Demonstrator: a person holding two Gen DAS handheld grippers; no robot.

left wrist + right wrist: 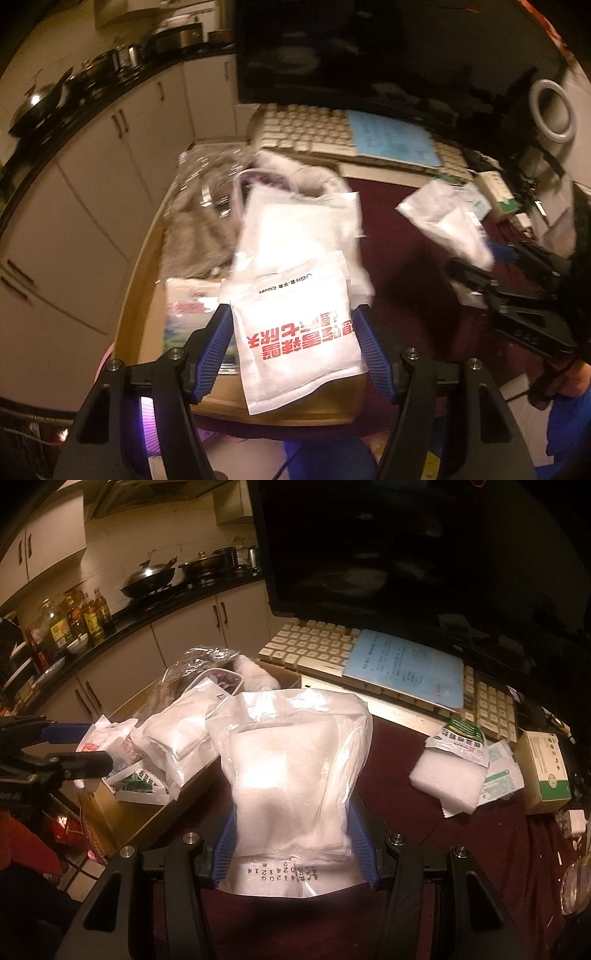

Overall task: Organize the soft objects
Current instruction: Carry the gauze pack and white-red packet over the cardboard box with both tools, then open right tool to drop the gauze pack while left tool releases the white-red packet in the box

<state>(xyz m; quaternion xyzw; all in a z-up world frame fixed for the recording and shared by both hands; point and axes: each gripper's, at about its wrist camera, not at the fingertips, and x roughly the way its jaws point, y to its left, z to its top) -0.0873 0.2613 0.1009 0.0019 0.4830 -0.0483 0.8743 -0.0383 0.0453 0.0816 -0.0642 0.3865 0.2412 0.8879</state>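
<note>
My left gripper is shut on a flat white packet with red print, held over an open cardboard box. The box holds several soft packets, among them a white bag with a loop handle and a crinkly clear bag. My right gripper is shut on a clear bag of white gauze, upright above the maroon tablecloth, just right of the cardboard box. In the right wrist view the left gripper shows at the left edge with its packet.
A white pad packet and green-printed sachets lie on the cloth to the right, beside a medicine box. Behind stand a keyboard under a blue sheet and a dark monitor. Kitchen counter and cabinets run left.
</note>
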